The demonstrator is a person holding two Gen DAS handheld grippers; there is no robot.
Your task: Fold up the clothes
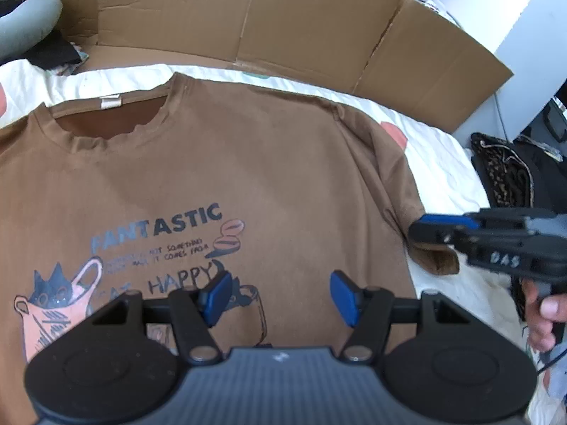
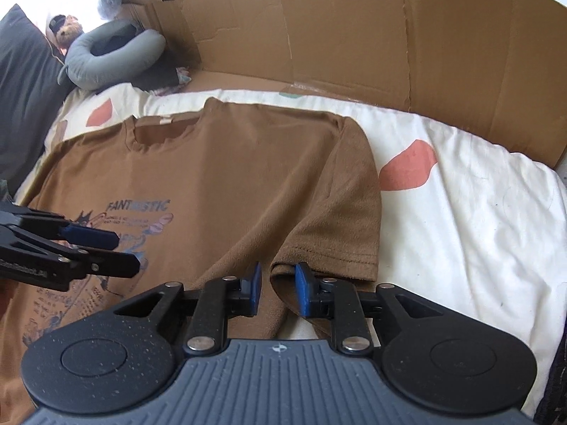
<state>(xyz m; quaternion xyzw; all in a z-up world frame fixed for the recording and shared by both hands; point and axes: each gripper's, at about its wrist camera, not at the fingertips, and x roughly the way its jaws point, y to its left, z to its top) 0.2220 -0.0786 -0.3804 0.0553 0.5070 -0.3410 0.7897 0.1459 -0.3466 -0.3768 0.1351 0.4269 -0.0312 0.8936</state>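
Right gripper [image 2: 278,290]: nearest the lens in the right wrist view, lower centre of frame; blue pads parted by a narrow gap, a raised fold of the sleeve [image 2: 340,219] at its hem corner standing between them; whether the pads already pinch the cloth cannot be told

Left gripper [image 1: 280,297]: lower centre of the left wrist view, jaws spread wide, nothing between them, hovering over the printed chest of the shirt

T-shirt [image 1: 219,163]: brown, lying flat and front side up on the white bedsheet [image 2: 478,212], collar [image 1: 106,120] toward the upper left of frame, print reading "FANTASTIC" mid-left; long axis runs from collar at the top of frame down toward the cameras

Governing relation: the sleeve lies directly ahead of the right gripper, at the shirt's right edge in both views; the left gripper stands well inboard, over the chest. The right gripper is by far the nearer to the sleeve. Judged so, any fold of that sleeve would carry it leftward in frame, across the long axis, toward the print

Cardboard [image 2: 354,35]: flattened sheet standing along the top of frame, behind the bed
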